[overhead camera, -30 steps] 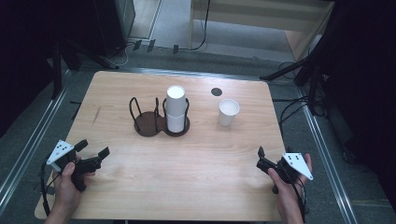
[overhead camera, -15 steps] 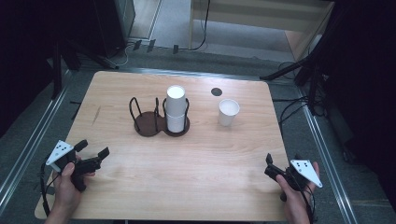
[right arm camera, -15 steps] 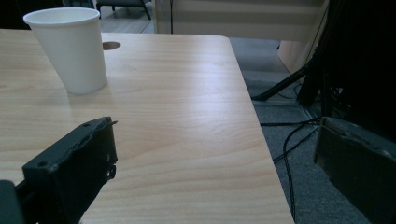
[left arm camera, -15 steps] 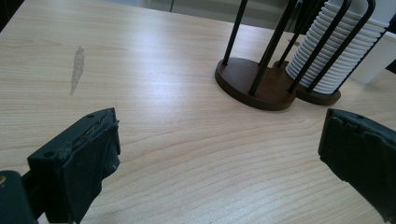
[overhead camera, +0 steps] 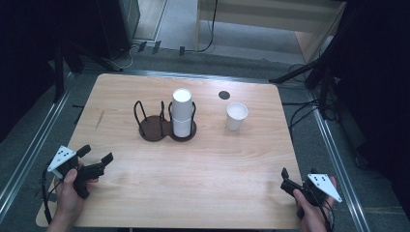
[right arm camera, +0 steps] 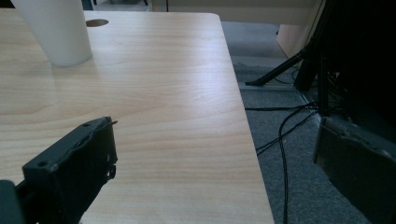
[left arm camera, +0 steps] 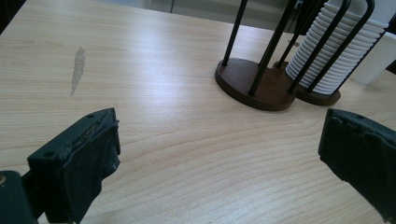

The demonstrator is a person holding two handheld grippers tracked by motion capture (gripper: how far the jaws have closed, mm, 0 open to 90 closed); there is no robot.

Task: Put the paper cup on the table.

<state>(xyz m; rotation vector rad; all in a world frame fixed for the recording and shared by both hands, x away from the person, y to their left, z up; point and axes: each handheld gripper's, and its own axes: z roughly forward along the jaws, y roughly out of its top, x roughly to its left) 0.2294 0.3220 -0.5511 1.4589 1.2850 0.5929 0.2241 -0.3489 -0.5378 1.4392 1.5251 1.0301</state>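
Paper cup stands loose beside the stacked-cup holder; both grippers wait at the bench's near corners, fingers wide, empty. Next looks like reaching in.

lone cup top cut off

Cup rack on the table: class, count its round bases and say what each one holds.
2. The cup rack has a left base that stands empty between its wire posts, and a right base that carries the stack of white cups. A single white cup stands apart, right of the rack.
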